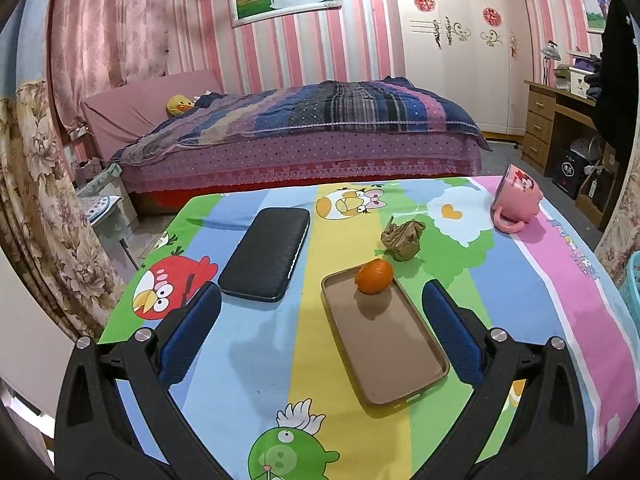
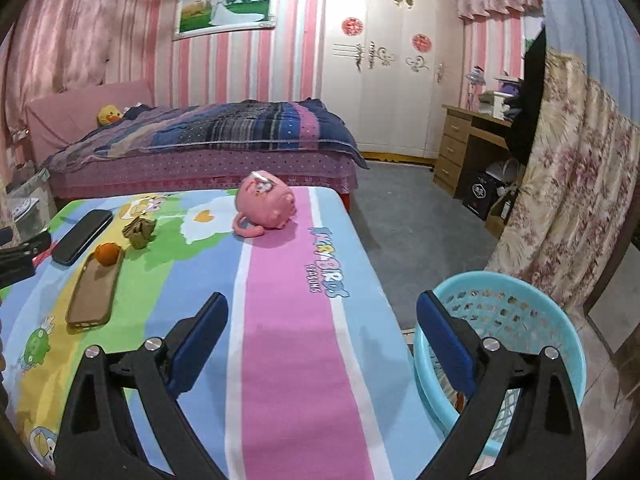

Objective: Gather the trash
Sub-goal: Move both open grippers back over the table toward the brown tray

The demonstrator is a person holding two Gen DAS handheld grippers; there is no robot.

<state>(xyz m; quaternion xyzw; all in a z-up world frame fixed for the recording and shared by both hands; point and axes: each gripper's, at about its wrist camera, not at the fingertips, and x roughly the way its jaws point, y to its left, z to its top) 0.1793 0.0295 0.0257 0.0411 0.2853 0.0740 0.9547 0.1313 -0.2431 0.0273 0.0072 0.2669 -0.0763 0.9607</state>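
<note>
A crumpled olive-brown paper wad lies on the cartoon tablecloth, just beyond an orange; it also shows in the right wrist view. My left gripper is open and empty, hovering over the table short of the orange. My right gripper is open and empty near the table's right edge. A light-blue perforated basket stands on the floor right of the table, beside my right finger.
The orange sits at the far end of a brown phone case. A black case lies to the left. A pink mug lies on its side at the far right. A bed stands beyond the table.
</note>
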